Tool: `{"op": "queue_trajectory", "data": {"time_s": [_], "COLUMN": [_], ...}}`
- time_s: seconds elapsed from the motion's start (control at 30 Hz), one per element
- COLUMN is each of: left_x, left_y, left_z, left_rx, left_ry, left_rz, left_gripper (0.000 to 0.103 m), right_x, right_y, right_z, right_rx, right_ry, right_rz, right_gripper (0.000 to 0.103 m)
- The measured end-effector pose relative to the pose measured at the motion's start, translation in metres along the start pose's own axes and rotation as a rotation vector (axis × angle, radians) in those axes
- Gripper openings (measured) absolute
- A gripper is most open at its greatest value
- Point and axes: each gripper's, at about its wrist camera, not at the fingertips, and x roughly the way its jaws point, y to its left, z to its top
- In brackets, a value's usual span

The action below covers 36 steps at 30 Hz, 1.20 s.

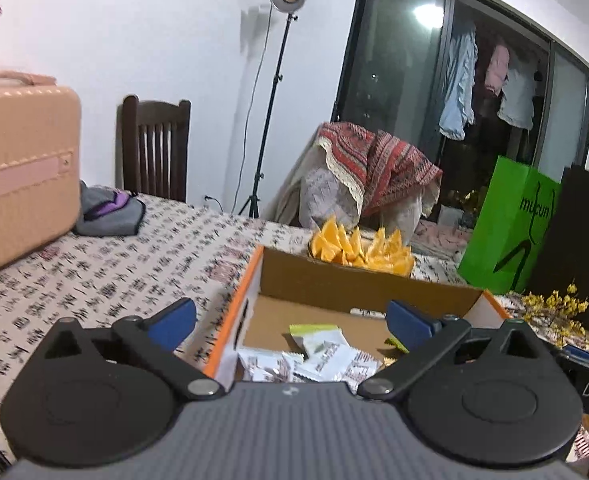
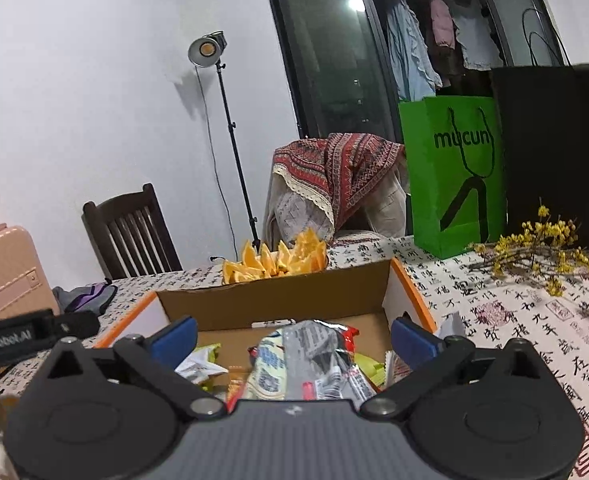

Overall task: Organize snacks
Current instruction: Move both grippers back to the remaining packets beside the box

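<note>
An orange-edged cardboard box (image 1: 326,280) (image 2: 278,300) sits on the table. In the left wrist view, several white snack packets (image 1: 318,360) lie in its left part, under my left gripper (image 1: 292,322), which is open with nothing between its blue pads. In the right wrist view a pile of snack bags (image 2: 306,360), grey, red and yellow, lies in the box below my right gripper (image 2: 294,338). That gripper is open too, and its pads touch nothing.
A plate of orange wedges (image 1: 358,246) (image 2: 274,260) stands behind the box. A green paper bag (image 2: 454,176) and a black bag (image 2: 554,152) stand at the right, with yellow flower twigs (image 2: 542,252). A pink suitcase (image 1: 18,168) and grey cloth (image 1: 110,210) lie at the left.
</note>
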Motion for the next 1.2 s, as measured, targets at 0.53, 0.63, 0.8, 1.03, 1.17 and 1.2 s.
{"op": "queue_trajectory", "data": {"time_s": [0.53,0.63,0.8,1.03,1.17,1.2], "left_x": [-0.072,-0.083,-0.094,-0.093,-0.084,-0.082], "left_y": [0.034,0.041,0.050,0.066,0.076,0.078], "left_z": [-0.010,-0.017,-0.030,-0.052,-0.066,-0.068], "left_rx": [0.031,0.035,0.048,0.054,0.060,0.062], "left_ry": [-0.008,0.001,0.026,0.078,0.113,0.116], "left_rz": [0.019,0.015,0.008,0.002,-0.011,-0.010], "left_gripper": [0.103,0.103,0.103,0.103,0.103,0.103], "right_x": [-0.072,-0.082,-0.096,-0.098,-0.090,-0.087], "right_y": [0.014,0.015,0.017,0.014,0.014,0.015], "right_z": [-0.012,-0.018,-0.030,-0.050,-0.059,-0.060], "right_rx": [-0.019,-0.023,-0.028,-0.019,-0.031,-0.034], "right_ry": [0.026,0.036,0.063,0.136,0.180,0.192], "right_rz": [0.029,0.026,0.027,0.027,0.014,0.009], "right_gripper": [0.103,0.103,0.103,0.103,0.103,0.103]}}
